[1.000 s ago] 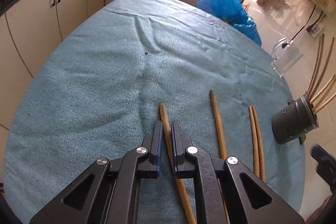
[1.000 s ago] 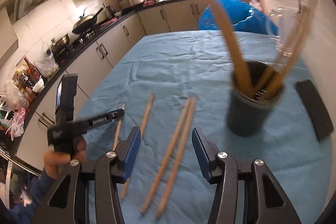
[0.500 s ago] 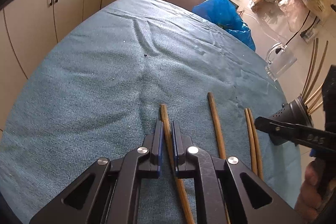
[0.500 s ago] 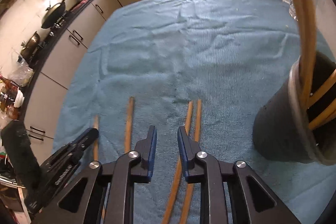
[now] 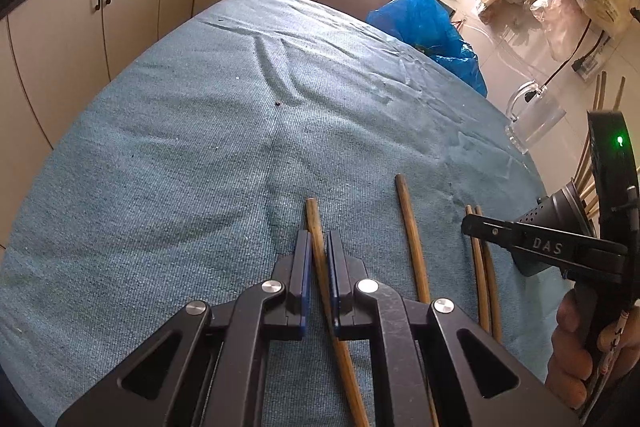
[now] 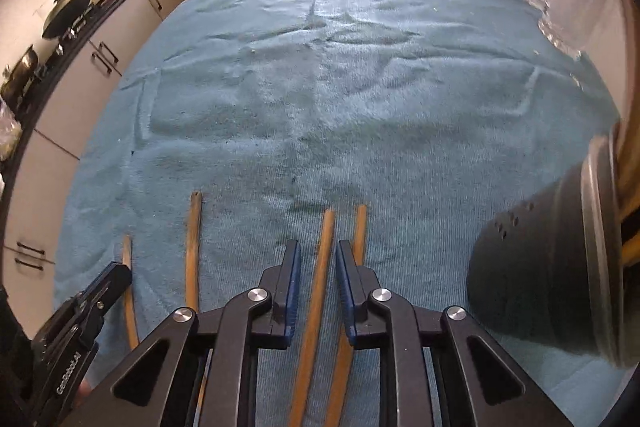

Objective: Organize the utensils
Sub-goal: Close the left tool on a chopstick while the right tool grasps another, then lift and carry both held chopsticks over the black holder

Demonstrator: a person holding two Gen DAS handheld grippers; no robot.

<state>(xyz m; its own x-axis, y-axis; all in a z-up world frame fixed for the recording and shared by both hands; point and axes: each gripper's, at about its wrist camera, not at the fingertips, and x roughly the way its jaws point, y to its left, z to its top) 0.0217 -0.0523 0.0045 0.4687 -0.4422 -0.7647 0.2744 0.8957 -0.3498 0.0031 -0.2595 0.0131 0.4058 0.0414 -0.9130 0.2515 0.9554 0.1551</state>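
Observation:
Several wooden chopsticks lie on a blue cloth. My left gripper [image 5: 319,241] is shut on the leftmost chopstick [image 5: 316,227], which rests on the cloth. A single chopstick [image 5: 410,231] and a close pair [image 5: 482,275] lie to its right. My right gripper [image 6: 317,251] is open, low over the pair; its jaws straddle one chopstick [image 6: 325,239], and the other [image 6: 359,227] lies under the right finger. A dark perforated holder [image 6: 552,267] with several chopsticks stands at the right. The right gripper also shows in the left wrist view [image 5: 472,223].
A clear glass jug [image 5: 534,121] stands at the cloth's right edge, beyond the holder [image 5: 560,203]. A blue plastic bag [image 5: 424,27] sits past the far edge. Kitchen cabinets [image 5: 100,15] run along the left and back.
My right gripper has swung away from the holder, dropped low over the chopstick pair and narrowed its jaws around one of them. The left gripper has stayed shut on its chopstick.

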